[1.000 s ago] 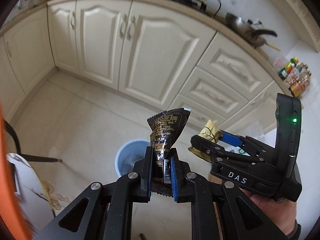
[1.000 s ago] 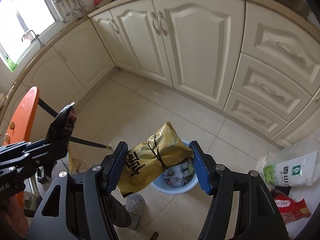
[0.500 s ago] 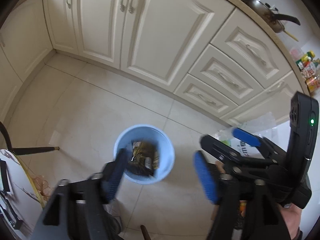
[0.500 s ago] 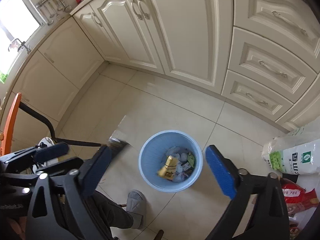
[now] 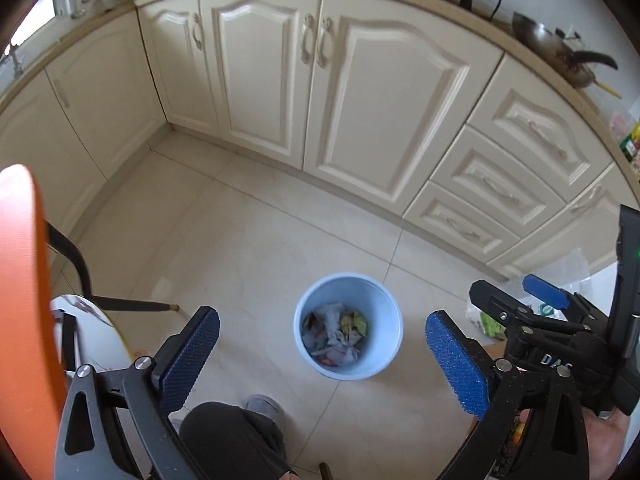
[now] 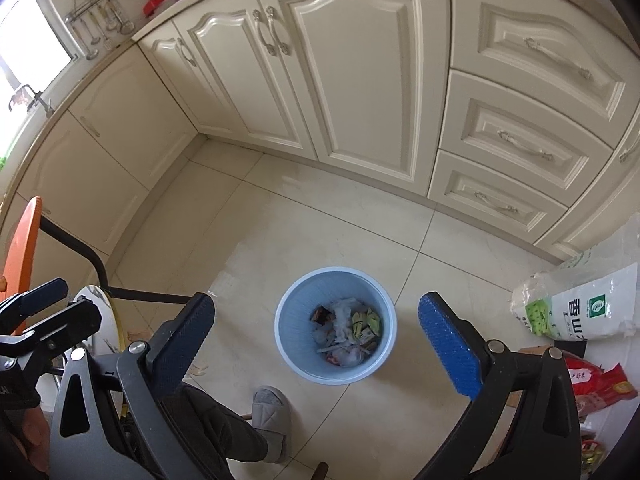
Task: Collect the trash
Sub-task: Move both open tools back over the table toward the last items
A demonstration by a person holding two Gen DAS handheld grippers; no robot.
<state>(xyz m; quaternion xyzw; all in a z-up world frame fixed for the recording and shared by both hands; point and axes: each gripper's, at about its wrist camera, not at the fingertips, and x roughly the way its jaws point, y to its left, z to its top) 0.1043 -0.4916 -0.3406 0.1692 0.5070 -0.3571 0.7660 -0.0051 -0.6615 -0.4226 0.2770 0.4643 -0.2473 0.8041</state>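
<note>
Crumpled wrappers (image 6: 346,334) are seen in the round blue plastic bin (image 6: 290,312); earlier clamped, they are released by both grippers: left gripper (image 5: 320,354) opening, right gripper (image 6: 316,338) spread wide.

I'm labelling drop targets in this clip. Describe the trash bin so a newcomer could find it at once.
Start at the cream kitchen cabinets and look down to the tiled floor before them. There stands the light blue round bin, open-topped and holding crumpled wrappers, the only blue container; the white printed sack lies further right.
</note>
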